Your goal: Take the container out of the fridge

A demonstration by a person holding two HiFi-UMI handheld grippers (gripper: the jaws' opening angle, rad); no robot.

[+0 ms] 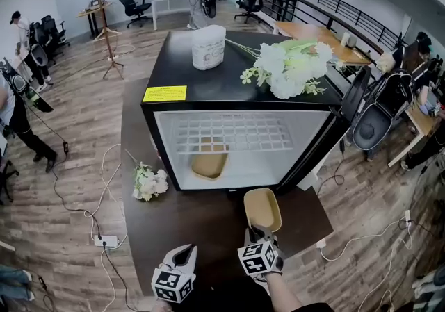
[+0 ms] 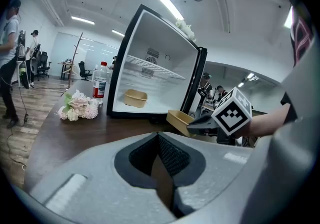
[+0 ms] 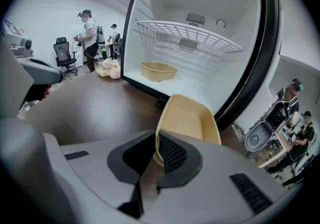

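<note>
One container (image 1: 262,210) is out of the fridge (image 1: 208,87), right gripper (image 1: 260,231) clamped on its rim; second container (image 1: 209,162) sits inside; left gripper (image 1: 183,255) closed, empty.

Container (image 1: 262,210) (image 1: 209,163): two; fridge (image 1: 208,85): one; flower bunch (image 1: 149,182) (image 1: 292,67): two; bottle (image 2: 100,81): maybe one.

Left claw (image 1: 183,253) sits closed and empty; right claw (image 1: 261,231), tilted downward, pinches the container (image 1: 262,209) rim.

Matt tan plastic container (image 1: 262,210); glossy black fridge (image 1: 229,85); dark wood table (image 1: 188,227).
</note>
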